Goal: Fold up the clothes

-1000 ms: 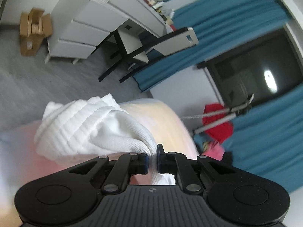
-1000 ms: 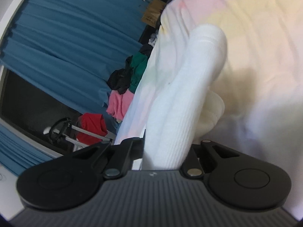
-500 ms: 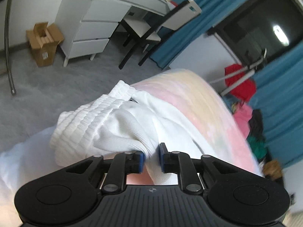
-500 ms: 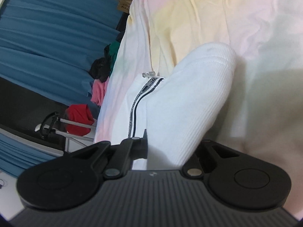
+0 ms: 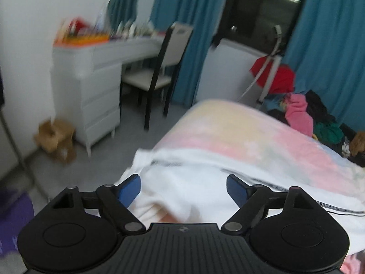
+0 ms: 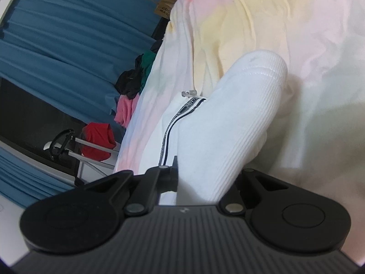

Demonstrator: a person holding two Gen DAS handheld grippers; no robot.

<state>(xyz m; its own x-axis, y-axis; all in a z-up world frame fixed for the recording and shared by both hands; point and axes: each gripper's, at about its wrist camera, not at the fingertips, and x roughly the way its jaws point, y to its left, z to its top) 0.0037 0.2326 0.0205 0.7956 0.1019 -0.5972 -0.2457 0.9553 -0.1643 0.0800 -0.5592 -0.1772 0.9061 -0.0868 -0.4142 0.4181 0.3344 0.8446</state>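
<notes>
A white ribbed garment (image 5: 196, 182) with a black-and-white stripe lies on the pastel bedspread (image 5: 239, 132). My left gripper (image 5: 183, 190) is open just above it, its blue pads (image 5: 129, 188) spread wide, holding nothing. In the right wrist view my right gripper (image 6: 205, 178) is shut on a ribbed cuff of the white garment (image 6: 230, 123), which rises between the jaws over the bedspread (image 6: 262, 22). The fingertips are hidden by the cloth.
A white drawer desk (image 5: 91, 84) and a black chair (image 5: 159, 68) stand left of the bed on grey floor. A cardboard box (image 5: 54, 137) sits by the desk. A pile of clothes (image 5: 308, 114) and a red item lie by blue curtains (image 6: 57, 45).
My left gripper has let go of the white garment and opened wide, and its view has swung upright. The garment now lies flatter. My right gripper keeps its hold.
</notes>
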